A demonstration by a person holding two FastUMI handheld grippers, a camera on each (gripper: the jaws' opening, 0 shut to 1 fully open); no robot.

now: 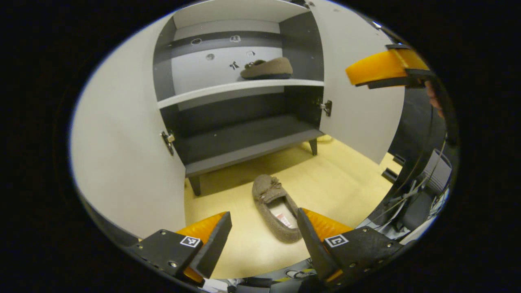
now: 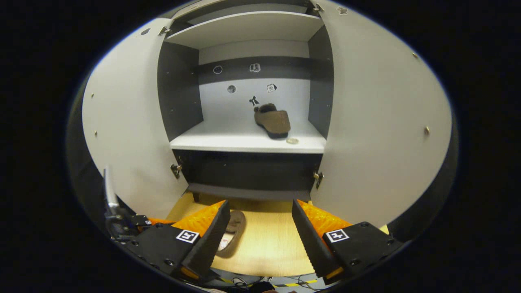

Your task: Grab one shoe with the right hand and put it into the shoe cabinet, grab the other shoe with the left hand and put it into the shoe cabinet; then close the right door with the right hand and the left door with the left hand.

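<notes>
Risk of a bad grab: left gripper [image 1: 263, 232] jaws spread wide, empty, above the brown fabric slipper [image 1: 274, 207] on the pale wood floor [image 1: 346, 183], whose heel sits just beside one finger and may get nudged away; right gripper [image 2: 258, 228] also wide, empty, other brown slipper [image 2: 273, 120] already on the white cabinet shelf [image 2: 228, 142].

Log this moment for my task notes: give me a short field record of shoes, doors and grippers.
shoe on shelf: on the cabinet's white middle shelf
shoe on floor: in front of the cabinet, on the wood floor
left door: open
right door: open
left gripper: open, fingers near floor shoe
right gripper: open, holds nothing
</notes>
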